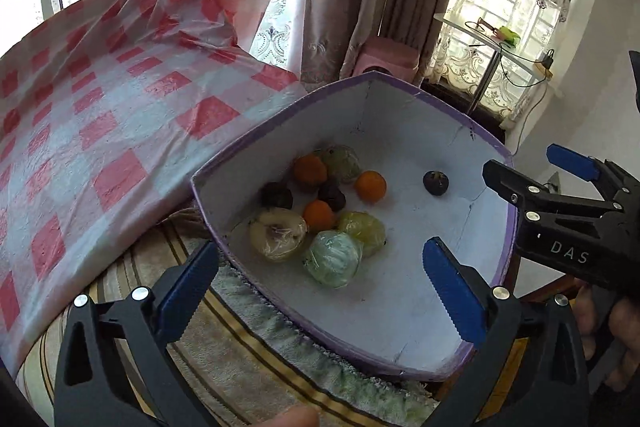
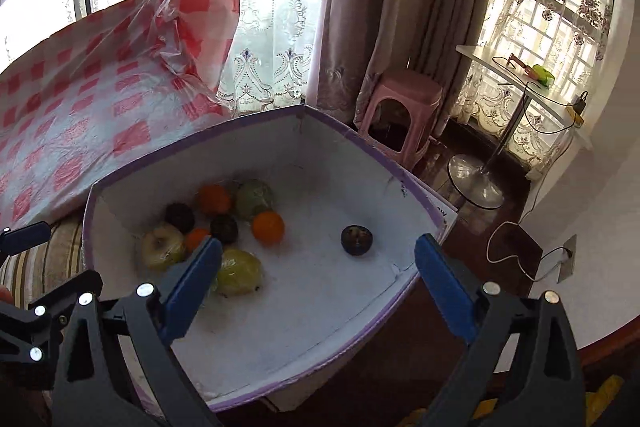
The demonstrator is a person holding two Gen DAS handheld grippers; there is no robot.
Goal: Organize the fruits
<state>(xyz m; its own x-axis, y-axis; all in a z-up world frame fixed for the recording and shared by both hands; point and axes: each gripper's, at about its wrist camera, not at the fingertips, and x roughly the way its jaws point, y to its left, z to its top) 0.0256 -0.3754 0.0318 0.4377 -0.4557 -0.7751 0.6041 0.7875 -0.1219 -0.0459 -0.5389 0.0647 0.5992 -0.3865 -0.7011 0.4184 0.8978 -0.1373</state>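
Observation:
A white box with a purple rim (image 1: 404,89) (image 2: 340,125) holds several fruits: oranges (image 1: 371,186) (image 2: 268,228), dark mangosteens and plastic-wrapped pale fruits (image 1: 333,258) (image 2: 239,272). One mangosteen (image 1: 435,182) (image 2: 356,239) lies apart on the right. My left gripper (image 1: 320,287) is open and empty above the box's near edge. My right gripper (image 2: 316,283) is open and empty over the box; it also shows in the left wrist view (image 1: 532,167) at the box's right rim.
A table under a red-and-white checked plastic cloth (image 1: 100,115) (image 2: 72,115) lies left of the box. A striped towel (image 1: 248,339) is under the box. A pink stool (image 2: 400,115), a small glass table (image 2: 520,83) and curtains stand behind.

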